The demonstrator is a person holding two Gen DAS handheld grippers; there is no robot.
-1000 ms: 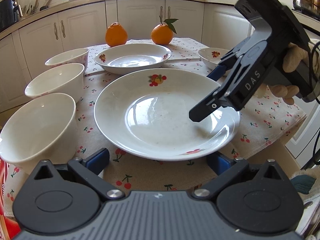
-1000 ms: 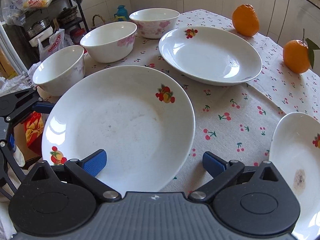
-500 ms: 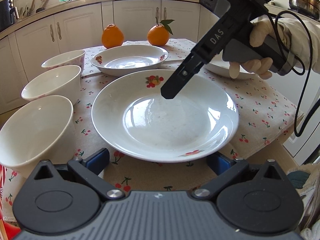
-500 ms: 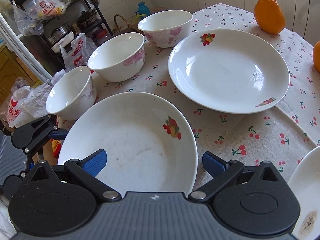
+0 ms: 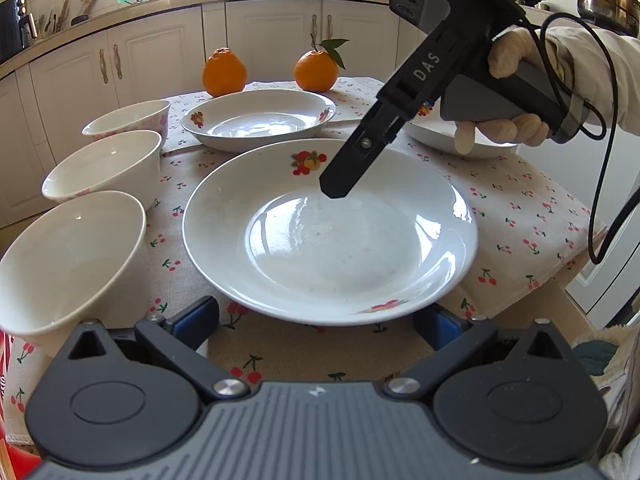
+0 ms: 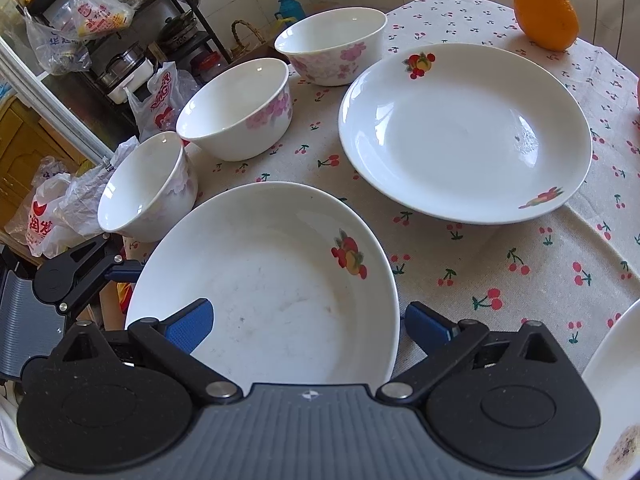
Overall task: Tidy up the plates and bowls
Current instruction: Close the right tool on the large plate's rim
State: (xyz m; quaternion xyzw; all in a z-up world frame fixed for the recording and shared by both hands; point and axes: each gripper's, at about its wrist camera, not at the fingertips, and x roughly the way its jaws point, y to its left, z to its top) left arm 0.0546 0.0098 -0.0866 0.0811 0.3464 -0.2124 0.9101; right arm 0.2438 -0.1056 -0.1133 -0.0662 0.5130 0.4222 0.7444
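On cherry-print tablecloth (image 5: 520, 216), 3 bowls, 2 oranges, kitchen cabinets (image 5: 160, 52) behind

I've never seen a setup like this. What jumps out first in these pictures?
A big white fruit-print plate sits at the near edge of the cherry-print tablecloth, with the black right gripper held over it by a gloved hand. Three white bowls line one side; two oranges stand at the far end.

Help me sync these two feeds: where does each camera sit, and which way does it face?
Left wrist: on the left gripper, low at the table edge, facing the near plate, oranges and cabinets; right gripper and gloved hand show.
Right wrist: on the right gripper, above that plate, facing the bowls and shelf; left gripper shows.
Shared: near plate, far plate, three bowls.
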